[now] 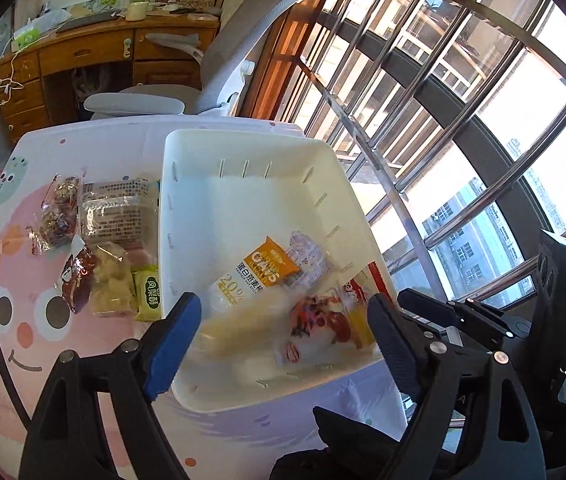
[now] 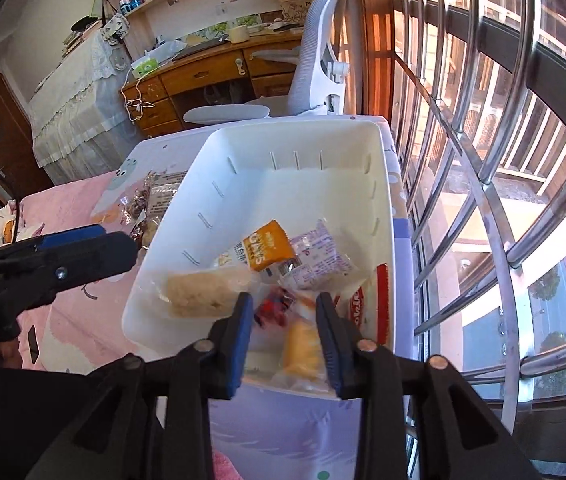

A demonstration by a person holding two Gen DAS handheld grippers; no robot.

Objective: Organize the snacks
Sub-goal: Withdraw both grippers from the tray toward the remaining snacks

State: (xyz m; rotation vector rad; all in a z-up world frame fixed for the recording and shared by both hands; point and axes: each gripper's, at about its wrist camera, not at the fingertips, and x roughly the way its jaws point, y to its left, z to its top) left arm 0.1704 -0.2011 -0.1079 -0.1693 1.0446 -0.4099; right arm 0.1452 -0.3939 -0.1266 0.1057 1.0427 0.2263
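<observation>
- While our right tool [image 2: 283, 312] hangs apart over the bin [image 2: 303, 140], snacks [image 2: 267, 244] lie inside.
- Our left tool [image 1: 283, 320] gapes empty; more packets [image 1: 111, 208] wait beside it on the worktop [image 1: 43, 320].

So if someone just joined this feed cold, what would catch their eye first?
Probably the white bin mid-table, with an orange oats packet among the snacks piled in its near end. Next, the loose wrapped snacks on the pink cartoon tablecloth to its left. Then both open grippers, left and right, over the bin's near edge.
</observation>
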